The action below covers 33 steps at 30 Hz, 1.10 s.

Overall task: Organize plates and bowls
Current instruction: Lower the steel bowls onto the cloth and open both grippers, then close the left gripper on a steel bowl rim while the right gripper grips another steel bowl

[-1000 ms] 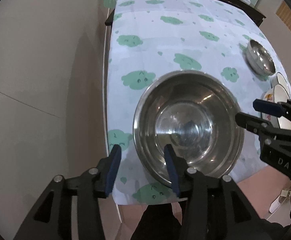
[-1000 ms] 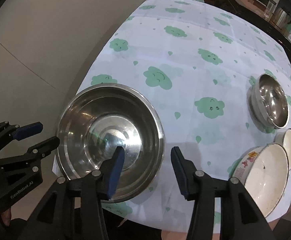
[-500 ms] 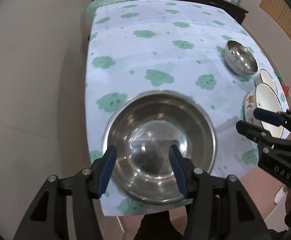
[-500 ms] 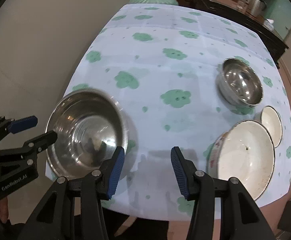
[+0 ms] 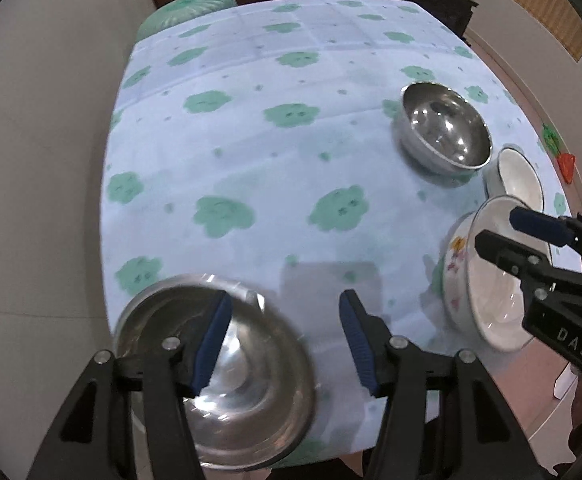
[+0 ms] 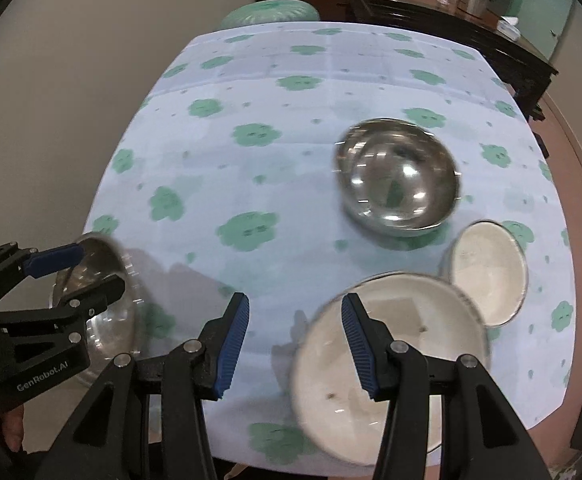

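1. Both wrist views have swung rightward over the last second: the large steel bowl [image 5: 215,372], which filled the left view, now sits low and left, and the right gripper [image 6: 295,344] has gone from hanging over that bowl to hanging over the big white enamel bowl [image 6: 391,384].
2. Left gripper [image 5: 287,340] is wide apart and holds nothing; one blue pad [image 5: 213,340] overlaps the large steel bowl's inside, the other lies over bare cloth, but contact cannot be told.
3. Right gripper's blue fingers are likewise spread and empty, its right pad [image 6: 357,344] over the enamel bowl's near-left rim.
4. On the cloud-print tablecloth [image 6: 291,160] the large steel bowl rests at the near-left corner. The smaller steel bowl [image 6: 399,180], small white bowl [image 6: 487,272] and enamel bowl cluster at the near right, close together.
5. What the next move turns on: the enamel bowl lies directly under and ahead of the right gripper, well apart from the left one, so the right hand is plainly nearer. Its rim runs between the spread fingers, so a rim pinch looks likely.
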Available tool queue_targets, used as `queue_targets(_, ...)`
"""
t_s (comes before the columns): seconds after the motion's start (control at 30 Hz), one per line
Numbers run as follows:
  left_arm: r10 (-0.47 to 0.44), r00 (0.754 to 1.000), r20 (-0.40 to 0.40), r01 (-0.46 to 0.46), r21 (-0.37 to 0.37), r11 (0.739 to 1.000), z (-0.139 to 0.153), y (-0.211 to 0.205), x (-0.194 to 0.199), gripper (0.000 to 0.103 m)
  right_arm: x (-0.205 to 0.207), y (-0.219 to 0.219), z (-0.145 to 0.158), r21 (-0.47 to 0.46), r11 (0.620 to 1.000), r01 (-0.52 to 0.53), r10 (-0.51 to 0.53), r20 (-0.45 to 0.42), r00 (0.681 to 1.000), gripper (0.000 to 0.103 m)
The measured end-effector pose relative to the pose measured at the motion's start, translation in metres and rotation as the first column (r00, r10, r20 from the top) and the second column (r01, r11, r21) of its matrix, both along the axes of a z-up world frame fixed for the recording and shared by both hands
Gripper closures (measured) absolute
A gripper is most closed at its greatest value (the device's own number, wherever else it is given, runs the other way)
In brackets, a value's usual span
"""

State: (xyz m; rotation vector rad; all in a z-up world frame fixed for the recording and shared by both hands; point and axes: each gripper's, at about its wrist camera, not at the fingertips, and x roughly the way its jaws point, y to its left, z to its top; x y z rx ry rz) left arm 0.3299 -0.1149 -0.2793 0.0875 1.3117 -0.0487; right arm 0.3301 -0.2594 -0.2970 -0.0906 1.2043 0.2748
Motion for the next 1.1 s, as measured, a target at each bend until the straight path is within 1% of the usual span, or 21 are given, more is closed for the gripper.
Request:
queue_targets(0.27, -0.016, 1.0, 0.012, 0.016, 0.001, 1.0, 0.0, -0.049, 0.04, 0.046, 0.041, -0.051, -0.008, 0.003, 1.0, 0.027, -0.026, -0.004, 1.0, 0.052)
queue_targets(0.5, -0.02, 1.0, 0.001, 0.02, 0.002, 1.0, -0.005, -0.085, 0.076, 0.046, 0.074, -0.08, -0.013, 0.009, 0.999, 0.037, -0.037, -0.007, 0.999, 0.052)
queue_targets(0.87, -0.012, 1.0, -0.002, 0.012, 0.029, 1.0, -0.017, -0.115, 0.118, 0.046, 0.114, -0.103, -0.026, 0.012, 1.0, 0.027, -0.027, -0.026, 0.999, 0.052)
queue_targets(1.03, -0.004, 1.0, -0.018, 0.005, 0.042, 0.999, -0.028, -0.121, 0.13, 0.046, 0.126, -0.111, -0.035, 0.022, 0.999, 0.034, -0.033, -0.044, 0.998, 0.052)
queue_targets(1.1, 0.002, 0.999, -0.034, 0.0, 0.04, 0.999, -0.034, -0.123, 0.134, 0.049, 0.129, -0.113, -0.038, 0.021, 0.999, 0.037, -0.036, -0.045, 0.998, 0.052)
